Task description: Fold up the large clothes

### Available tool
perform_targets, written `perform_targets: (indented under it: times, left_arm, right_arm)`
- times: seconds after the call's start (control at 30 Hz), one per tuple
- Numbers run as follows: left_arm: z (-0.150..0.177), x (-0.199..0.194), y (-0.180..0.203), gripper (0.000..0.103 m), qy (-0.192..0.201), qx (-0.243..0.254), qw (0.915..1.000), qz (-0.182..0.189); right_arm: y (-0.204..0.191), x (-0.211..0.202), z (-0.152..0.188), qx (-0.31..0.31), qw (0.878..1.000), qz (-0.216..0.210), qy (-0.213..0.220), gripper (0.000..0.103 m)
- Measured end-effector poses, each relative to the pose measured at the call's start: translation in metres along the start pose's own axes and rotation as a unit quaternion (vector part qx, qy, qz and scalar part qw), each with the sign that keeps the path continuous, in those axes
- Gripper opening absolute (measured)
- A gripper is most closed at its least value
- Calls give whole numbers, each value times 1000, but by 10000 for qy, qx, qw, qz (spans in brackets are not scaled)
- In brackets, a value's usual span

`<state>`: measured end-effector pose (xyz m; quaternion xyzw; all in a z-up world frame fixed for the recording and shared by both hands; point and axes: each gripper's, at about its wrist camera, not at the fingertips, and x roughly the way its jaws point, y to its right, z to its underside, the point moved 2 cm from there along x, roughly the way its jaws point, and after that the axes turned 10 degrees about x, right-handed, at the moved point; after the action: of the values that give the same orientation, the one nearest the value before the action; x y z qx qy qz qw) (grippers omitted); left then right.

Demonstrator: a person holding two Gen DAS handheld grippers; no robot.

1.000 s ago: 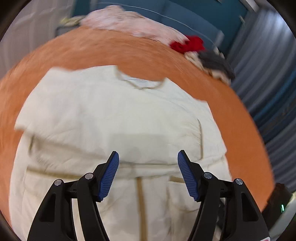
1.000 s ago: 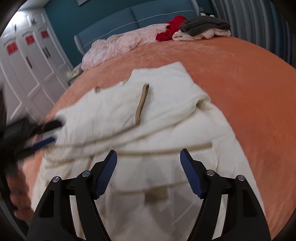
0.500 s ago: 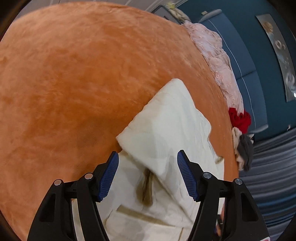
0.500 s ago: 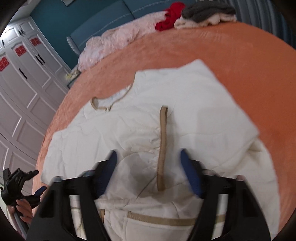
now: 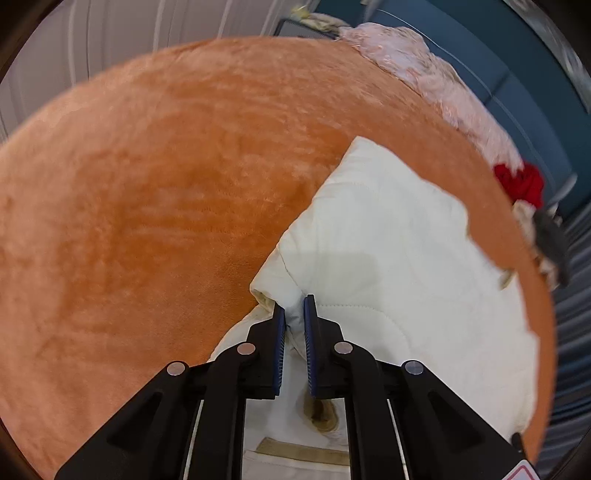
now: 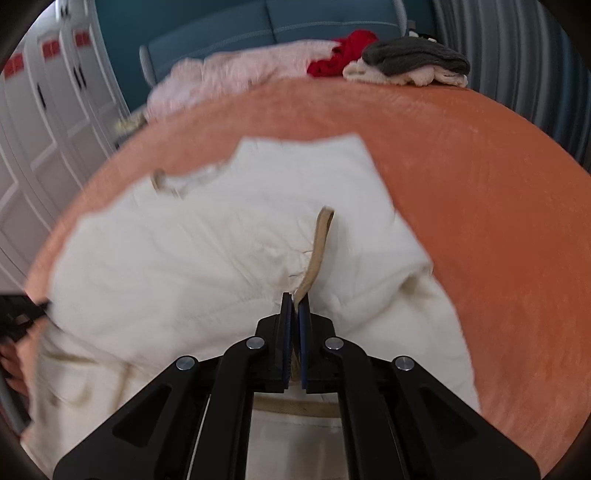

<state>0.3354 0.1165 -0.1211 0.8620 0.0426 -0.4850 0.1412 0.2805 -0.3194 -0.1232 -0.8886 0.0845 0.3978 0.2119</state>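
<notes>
A cream quilted garment (image 5: 388,240) with tan trim lies spread on an orange bed cover (image 5: 166,184). My left gripper (image 5: 294,301) is closing, its blue pads pressed on a bunched fold at the garment's left edge. In the right wrist view the same garment (image 6: 207,251) fills the middle. My right gripper (image 6: 295,297) is closing on the near end of a tan strap (image 6: 321,236) that runs up the fabric; its pads pinch it. The black left gripper tool and a hand (image 6: 14,369) show at the far left edge.
At the far side of the bed cover (image 6: 498,184) lie a pink garment (image 6: 240,70), a red item (image 6: 343,55) and a grey and cream pile (image 6: 413,59). White cupboard doors (image 6: 37,110) stand on the left, a blue headboard (image 6: 295,26) behind.
Both grippers went from wide open to closed on the garment. The left one swung to the garment's left edge and dropped onto a fold; the right one moved down onto the tan strap.
</notes>
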Motion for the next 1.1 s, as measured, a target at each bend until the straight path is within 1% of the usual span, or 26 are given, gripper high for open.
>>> perform_targets:
  times: [0.1,0.17,0.33,0.43,0.57,0.77,0.8,0.87,0.9,0.93,0.97,1.0,1.07,1.1]
  left_arm:
    - [7,3,5,8,149,415,9985,-338]
    - [9,8,9,8,228,611,9967,-482]
    - [21,15,20,8,545,1100,9886,-868]
    - [24,18,25,9,680,1259,9840,-1057]
    - [28,21,28,9,781,1366,9803,-1197]
    - [27,18,28,13,837,1342,9799,-1217]
    - [26,15,26,16,826,1309,9807,-1198]
    - [23,6,23,23,775,1271,9825,-1123]
    - [22,-1,20,29,754,1247,9836,-1061]
    - [20,-10,15,30,726,1201,9860,-904]
    - [17,-18,11,30,699,1145,9884,-706]
    - [14,-23,8,30,687,1116,9894,-630]
    - [0,-33,3,30,711,1090,9896,-614]
    - [-7,-36,3,30,734,1094,9893,-621]
  right_arm:
    - [1,10,6,-58,9999,98,-59,2]
    - [2,15,10,-104,9998,144,-98,2]
    - [3,22,14,-112,9998,125,-57,3]
    - [4,23,15,-78,9999,77,-39,3]
    - [7,24,15,1,10000,-19,-32,3]
    - [8,20,14,62,9999,-90,-25,5]
    - [9,17,12,95,9999,-104,-32,7]
    - [11,6,9,159,9998,-48,-61,21]
    - [13,-4,8,180,9998,17,5,35]
    - [16,-14,6,195,9997,25,111,42]
    - [18,-23,4,195,9996,5,202,42]
    - [19,-29,2,188,9995,-6,255,42]
    - [17,-37,-8,207,9993,-67,307,42]
    - [12,-40,-15,244,9991,-170,305,42]
